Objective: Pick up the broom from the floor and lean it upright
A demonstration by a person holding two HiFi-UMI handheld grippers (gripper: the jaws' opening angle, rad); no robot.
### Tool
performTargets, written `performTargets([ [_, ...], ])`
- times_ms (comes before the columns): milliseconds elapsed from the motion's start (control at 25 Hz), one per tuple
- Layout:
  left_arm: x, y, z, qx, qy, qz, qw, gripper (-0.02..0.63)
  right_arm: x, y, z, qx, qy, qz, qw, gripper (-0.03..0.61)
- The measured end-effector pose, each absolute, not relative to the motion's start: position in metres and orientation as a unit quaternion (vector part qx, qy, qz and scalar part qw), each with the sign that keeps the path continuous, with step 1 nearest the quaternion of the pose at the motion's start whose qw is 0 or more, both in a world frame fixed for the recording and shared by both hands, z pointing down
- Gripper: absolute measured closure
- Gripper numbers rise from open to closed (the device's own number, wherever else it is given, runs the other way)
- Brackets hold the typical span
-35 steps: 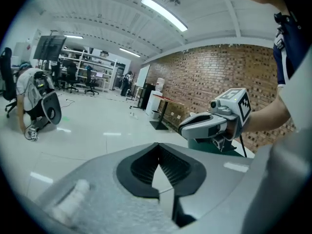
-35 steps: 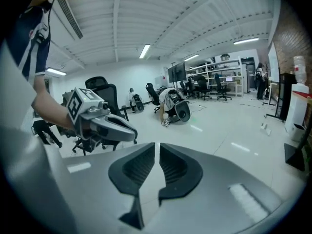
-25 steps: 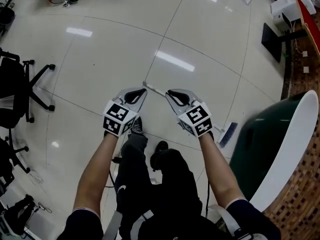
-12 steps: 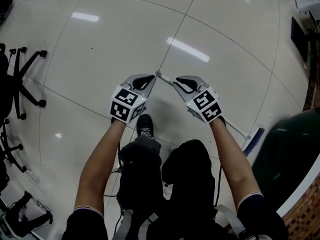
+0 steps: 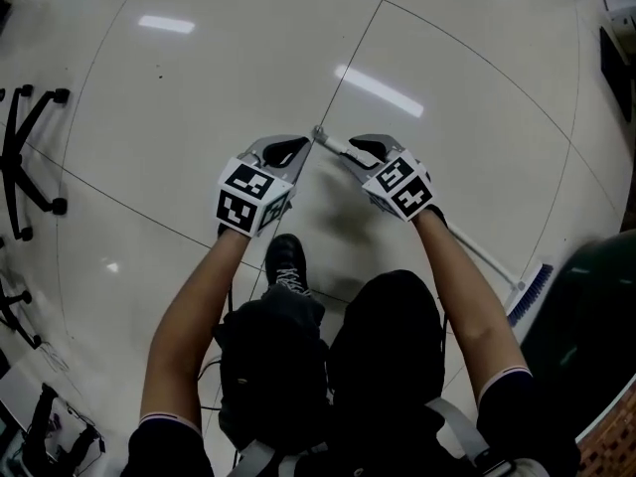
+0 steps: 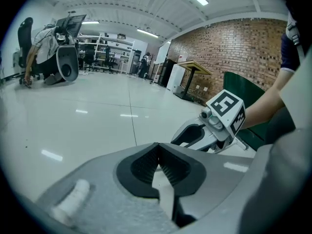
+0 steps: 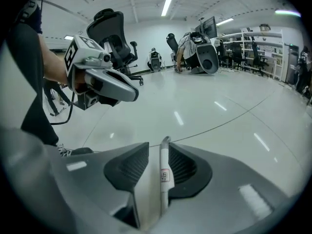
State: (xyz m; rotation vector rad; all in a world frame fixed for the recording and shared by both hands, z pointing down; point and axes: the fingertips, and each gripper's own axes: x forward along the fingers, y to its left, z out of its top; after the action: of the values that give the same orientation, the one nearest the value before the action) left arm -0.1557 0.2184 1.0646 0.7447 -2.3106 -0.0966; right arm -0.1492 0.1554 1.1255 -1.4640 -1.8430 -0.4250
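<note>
1. R gripper (image 7: 158,149): jaws opening, w/ the broom handle (image 7: 165,172) between them. The handle lies along one pad. The other pad (image 7: 127,167) stands clear of it, so there is no squeeze on it at this moment.
2. L gripper (image 6: 157,149): jaws together at the tips, nothing between them.
3. Head view: the two grippers are side by side, tips angled toward each other. The handle's end pokes out just beside the L gripper's tip.
4. From the R gripper the handle runs down-right past the person's right forearm (image 5: 467,296) to the broom head (image 5: 527,292). The head is low on the floor (image 5: 199,87), just beside a dark green object (image 5: 591,296).
5. Vs 1 s ago, head view:
   - Both grippers sit higher in frame.
   - More of the handle shows behind the R wrist.
   - The broom head has slid toward the right edge.
   - The green object was big w/ a white rim; now only a slice of it shows.
   - The office chair (image 5: 25,157) at left is partly out of frame.
   - One shoe (image 5: 288,263) shows, not two.
</note>
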Motion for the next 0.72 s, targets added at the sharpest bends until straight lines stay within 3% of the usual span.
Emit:
performTargets([
  [200, -0.149, 0.225, 1.092, 0.285, -0.89, -0.017, 0.356, 0.613, -0.146, 0.159, 1.173, -0.56, -0.712, -0.178, 0.384, 0.444],
  [400, -0.142, 0.224, 1.1, 0.285, -0.885, -0.022, 0.368, 0.613, -0.145, 0.159, 1.203, -0.546, -0.711, -0.197, 0.398, 0.353],
  [520, -0.141, 0.226, 1.104, 0.287, -0.883, -0.011, 0.371, 0.613, -0.145, 0.157, 1.213, -0.537, -0.712, -0.211, 0.4, 0.367],
  [720, -0.139, 0.223, 1.108, 0.291, -0.88, -0.008, 0.375, 0.612, -0.136, 0.152, 1.227, -0.54, -0.696, -0.243, 0.406, 0.472],
])
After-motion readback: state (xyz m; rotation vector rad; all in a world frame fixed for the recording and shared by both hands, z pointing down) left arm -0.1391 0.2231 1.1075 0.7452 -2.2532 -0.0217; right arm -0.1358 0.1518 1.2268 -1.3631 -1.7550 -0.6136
